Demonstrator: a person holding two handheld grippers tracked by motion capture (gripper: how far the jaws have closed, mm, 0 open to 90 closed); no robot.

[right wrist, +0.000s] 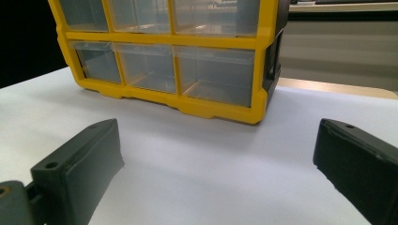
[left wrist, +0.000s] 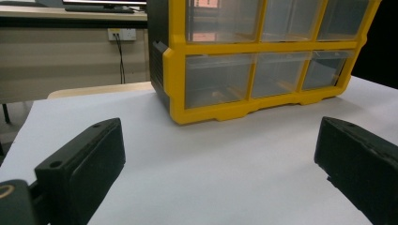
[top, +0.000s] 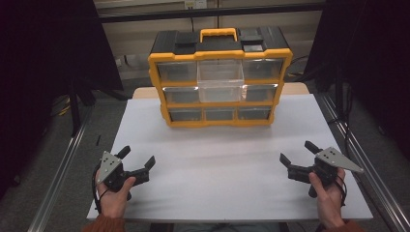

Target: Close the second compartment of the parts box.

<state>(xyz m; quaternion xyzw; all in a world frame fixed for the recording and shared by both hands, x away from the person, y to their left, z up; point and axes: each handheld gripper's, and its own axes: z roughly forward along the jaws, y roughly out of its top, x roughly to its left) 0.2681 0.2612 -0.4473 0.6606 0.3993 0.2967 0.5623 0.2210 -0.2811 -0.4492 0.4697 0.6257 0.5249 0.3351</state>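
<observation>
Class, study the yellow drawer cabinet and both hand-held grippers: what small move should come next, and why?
Probably the right hand-held gripper should reach forward toward the top middle drawer, which juts out of the yellow cabinet while the others sit flush. Both grippers are open, empty and near the table's front edge; the left hand-held gripper can wait.

Dim, even light falls from overhead; both side edges of the high view sink into near-black. The white matte tabletop (top: 217,169) is brightest, with soft noise. A faint shadow lies under the yellow plastic drawer cabinet (right wrist: 220,110). Nearby black jaws look slightly blurred.
</observation>
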